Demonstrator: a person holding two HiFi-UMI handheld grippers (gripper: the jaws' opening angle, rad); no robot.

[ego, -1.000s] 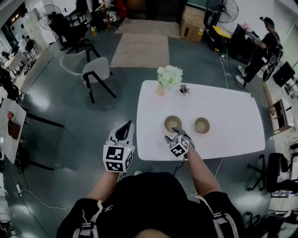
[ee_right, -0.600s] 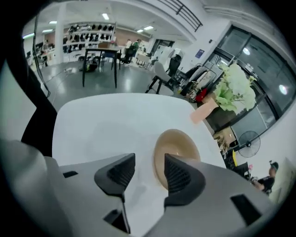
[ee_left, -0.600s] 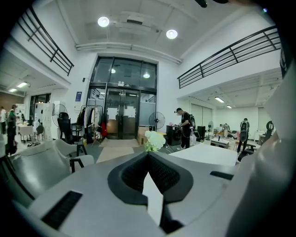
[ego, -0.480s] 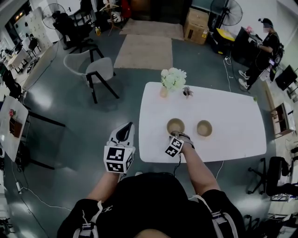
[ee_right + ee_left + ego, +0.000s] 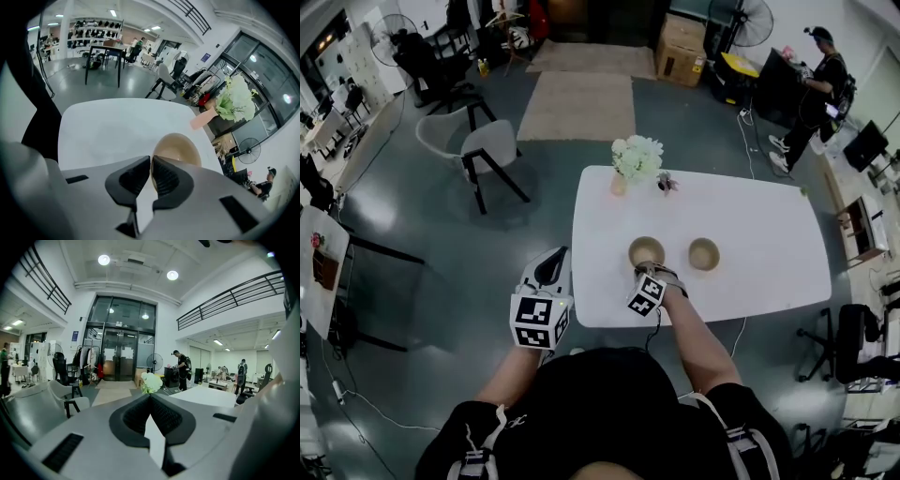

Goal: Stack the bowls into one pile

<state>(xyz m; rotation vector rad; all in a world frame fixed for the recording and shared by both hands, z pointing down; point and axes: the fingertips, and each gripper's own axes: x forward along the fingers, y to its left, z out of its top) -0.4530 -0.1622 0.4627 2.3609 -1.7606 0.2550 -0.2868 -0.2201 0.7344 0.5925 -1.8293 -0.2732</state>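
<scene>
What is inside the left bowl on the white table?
The left bowl looks empty: its tan inside is bare. The right gripper, whose jaws have just been closing on the near rim, covers the nearest part of the inside, so that part cannot be seen.

Round ceiling lamps (image 5: 103, 259) light the room evenly and brightly. The white table (image 5: 750, 281) comes close to glare, and the glossy grey floor (image 5: 459, 281) carries pale reflections. Shadows are faint and soft. All my views bulge like a fisheye, with black corners. Close to the lens, my left tongs (image 5: 150, 394) and right tongs (image 5: 151, 159) look slightly soft.
</scene>
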